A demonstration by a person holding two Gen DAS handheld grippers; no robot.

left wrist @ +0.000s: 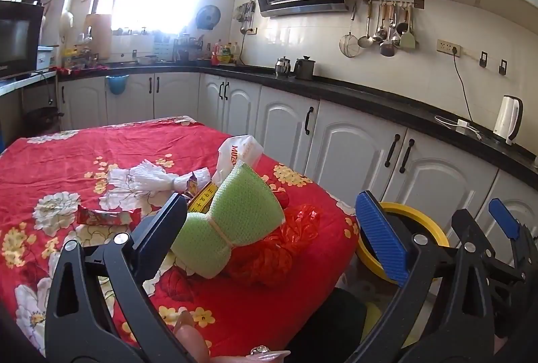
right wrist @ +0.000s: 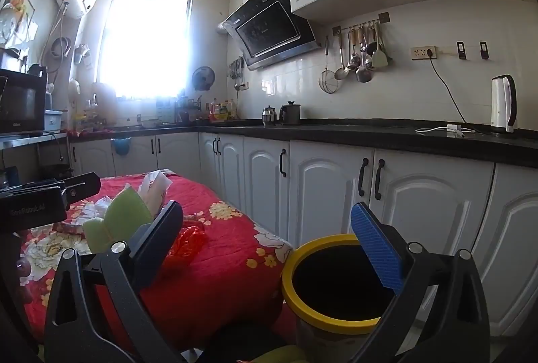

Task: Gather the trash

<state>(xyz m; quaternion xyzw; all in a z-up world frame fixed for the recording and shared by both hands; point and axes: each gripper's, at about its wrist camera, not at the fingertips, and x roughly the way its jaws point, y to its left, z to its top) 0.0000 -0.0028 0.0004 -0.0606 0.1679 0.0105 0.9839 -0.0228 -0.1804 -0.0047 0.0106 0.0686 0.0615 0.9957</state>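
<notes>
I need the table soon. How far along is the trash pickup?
Nothing looks done yet: I can't see anything inside the bin. Both grippers, left and right, are open and empty. Still on the table: the green sponge, red bag, white bag, wrapper and white gloves.

Orange capitals reading "MUZ" run down the side of the white plastic bag (left wrist: pixel 240 150) on the red floral tablecloth (left wrist: pixel 67 154), the remaining letters lost in its folds. The yellow tape (left wrist: pixel 201 200) beside the green sponge carries black marks, too small to read here. Over on the right wrist view, faint grey lettering, something like "GenRobot.AI", sits on the black body of the left gripper (right wrist: pixel 32 206), and the range hood (right wrist: pixel 269 33) logo is too small to make out
</notes>
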